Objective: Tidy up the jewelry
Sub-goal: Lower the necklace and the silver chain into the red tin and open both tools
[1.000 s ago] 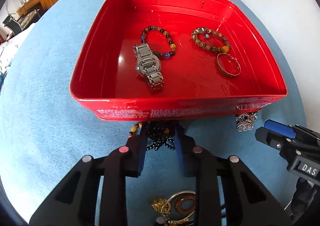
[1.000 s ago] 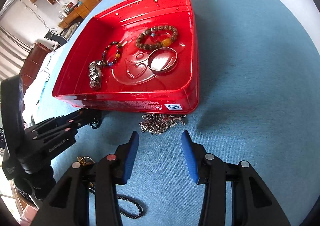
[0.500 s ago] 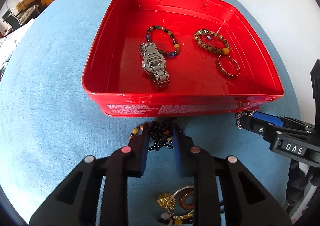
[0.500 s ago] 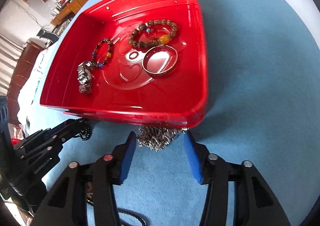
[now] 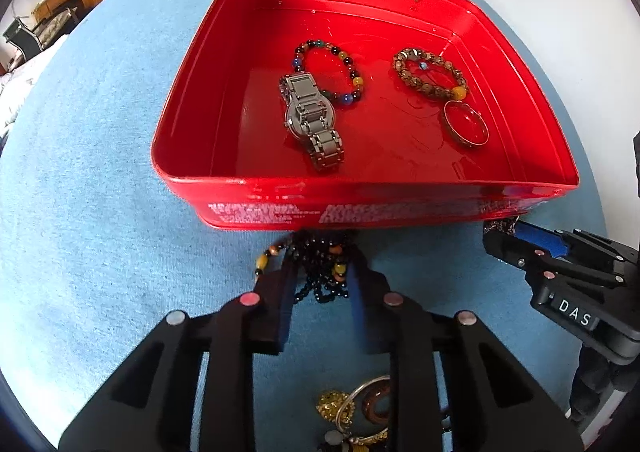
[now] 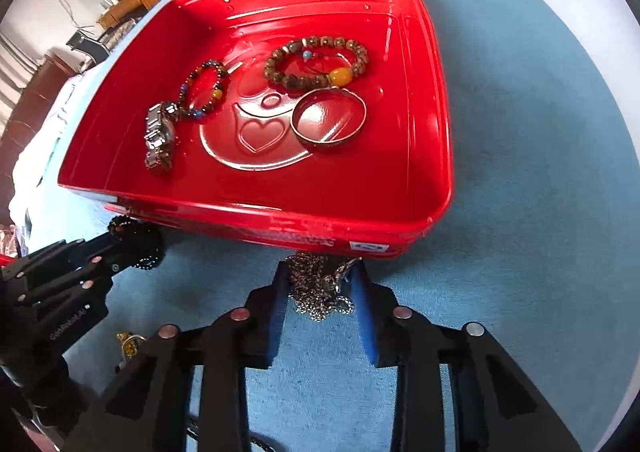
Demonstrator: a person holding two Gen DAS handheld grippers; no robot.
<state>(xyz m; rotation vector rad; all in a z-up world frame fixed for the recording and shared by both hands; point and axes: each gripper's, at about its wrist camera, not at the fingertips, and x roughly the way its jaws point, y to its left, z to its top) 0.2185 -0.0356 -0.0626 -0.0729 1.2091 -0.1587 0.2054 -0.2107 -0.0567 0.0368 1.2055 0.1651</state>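
Left wrist view: the left gripper [image 5: 320,272] pinches a black bead necklace [image 5: 322,272] just before the red tin tray [image 5: 192,156]. Right wrist view: the right gripper [image 6: 320,284] clamps a silver chain [image 6: 320,288] at the tray's front wall; both probably need lifting over the rim next.

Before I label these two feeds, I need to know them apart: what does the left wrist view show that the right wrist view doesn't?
Only the left wrist view shows the white print along the red tray's near wall, and the whole gold and bangle pile under the left gripper.

Only the right wrist view shows the heart embossed in the tray floor and the silver chain between the right gripper's blue pads.

Both show the watch, two bead bracelets, the bangle and the black bead necklace.
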